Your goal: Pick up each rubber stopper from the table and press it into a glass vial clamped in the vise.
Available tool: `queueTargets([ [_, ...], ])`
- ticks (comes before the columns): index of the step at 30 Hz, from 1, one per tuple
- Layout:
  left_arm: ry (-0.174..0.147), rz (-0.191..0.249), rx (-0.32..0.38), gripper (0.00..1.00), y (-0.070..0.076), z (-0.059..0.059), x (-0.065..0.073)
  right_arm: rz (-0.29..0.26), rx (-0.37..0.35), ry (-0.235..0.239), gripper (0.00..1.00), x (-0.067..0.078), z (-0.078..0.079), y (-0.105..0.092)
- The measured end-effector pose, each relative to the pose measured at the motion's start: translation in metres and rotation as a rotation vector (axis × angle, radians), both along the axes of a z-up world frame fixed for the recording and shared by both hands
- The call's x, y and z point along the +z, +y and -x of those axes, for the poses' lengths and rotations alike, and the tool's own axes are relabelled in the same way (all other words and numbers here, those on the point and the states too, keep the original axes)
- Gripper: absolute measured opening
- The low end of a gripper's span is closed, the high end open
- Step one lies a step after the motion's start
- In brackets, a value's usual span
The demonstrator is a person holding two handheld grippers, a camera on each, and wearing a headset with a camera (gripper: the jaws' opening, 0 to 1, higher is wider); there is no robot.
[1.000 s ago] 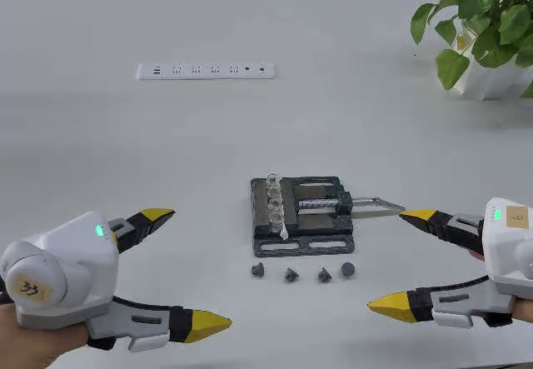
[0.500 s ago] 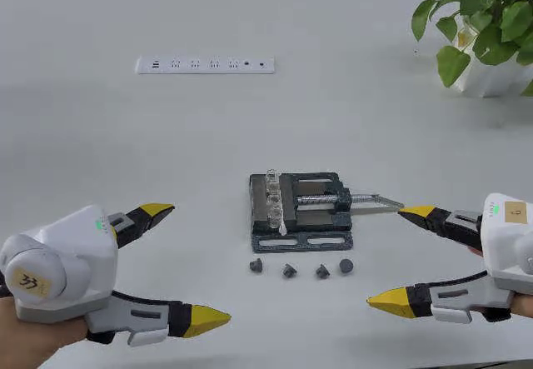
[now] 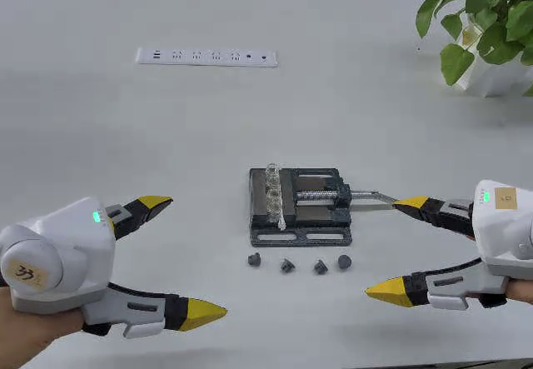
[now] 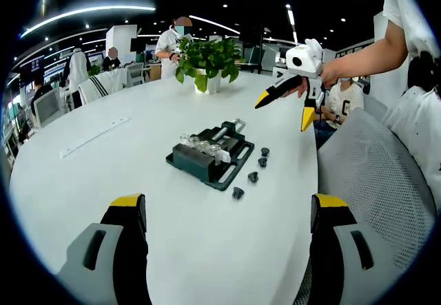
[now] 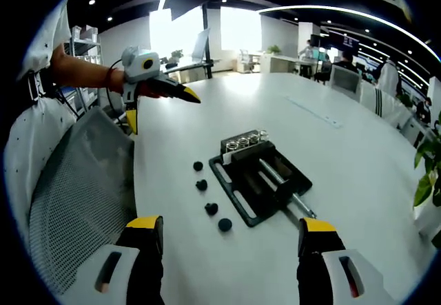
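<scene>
A dark vise (image 3: 312, 219) stands mid-table, clamping a row of clear glass vials (image 3: 274, 194) at its left end. Several dark rubber stoppers (image 3: 287, 265) lie in a line just in front of it. My left gripper (image 3: 185, 256) hovers open at the lower left, well away from the stoppers and holding nothing. Open and empty too, my right gripper (image 3: 386, 247) sits at the lower right, its upper tip near the vise handle. The left gripper view shows the vise (image 4: 207, 157), the stoppers (image 4: 253, 176) and the right gripper (image 4: 281, 116). In the right gripper view are the vise (image 5: 262, 174), the vials (image 5: 242, 141) and the stoppers (image 5: 211, 208).
A white power strip (image 3: 206, 57) lies far back on the white table (image 3: 125, 136). A potted plant (image 3: 491, 27) stands at the back right corner. A grey mesh chair (image 4: 365, 160) sits by the near table edge. People sit further back in the room.
The head view has shifted slightly. Both grippers remain open in about the same places, and the vise, vials and stoppers have not moved.
</scene>
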State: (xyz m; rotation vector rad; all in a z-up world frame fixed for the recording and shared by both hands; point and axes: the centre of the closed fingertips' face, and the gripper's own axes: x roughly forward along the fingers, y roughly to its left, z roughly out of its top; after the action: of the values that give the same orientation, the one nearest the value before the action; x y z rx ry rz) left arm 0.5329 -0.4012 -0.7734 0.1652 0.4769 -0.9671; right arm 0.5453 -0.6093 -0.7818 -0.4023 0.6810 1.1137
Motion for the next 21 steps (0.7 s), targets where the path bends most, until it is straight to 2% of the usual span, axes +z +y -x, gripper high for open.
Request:
queueTargets([
  [3, -0.001, 0.002, 0.001, 0.99, -0.002, 0.0, 0.002, 0.023, 0.028, 0.007, 0.73, 0.0, -0.001, 0.002],
  [5, -0.003, 0.002, 0.0, 0.99, -0.002, 0.0, 0.002, 0.064, 0.044, 0.046, 0.69, -0.004, 0.001, 0.001],
  [8, -0.006, 0.0, -0.003, 0.99, -0.003, 0.0, 0.002, 0.092, 0.087, 0.038, 0.63, -0.006, -0.001, 0.005],
  [10, -0.007, -0.001, -0.004, 0.99, -0.005, 0.001, 0.003, 0.133, 0.11, 0.072, 0.6, -0.01, 0.001, 0.005],
  [15, -0.009, 0.002, -0.005, 0.99, -0.008, 0.001, 0.005, 0.196, 0.193, 0.078, 0.49, -0.016, 0.002, 0.014],
  [17, -0.009, 0.003, -0.006, 0.99, -0.009, 0.001, 0.005, 0.253, 0.231, 0.086, 0.44, -0.022, 0.004, 0.015],
  [21, -0.01, 0.002, -0.013, 0.99, -0.011, 0.002, 0.004, 0.312, 0.298, 0.079, 0.37, -0.032, 0.004, 0.018],
])
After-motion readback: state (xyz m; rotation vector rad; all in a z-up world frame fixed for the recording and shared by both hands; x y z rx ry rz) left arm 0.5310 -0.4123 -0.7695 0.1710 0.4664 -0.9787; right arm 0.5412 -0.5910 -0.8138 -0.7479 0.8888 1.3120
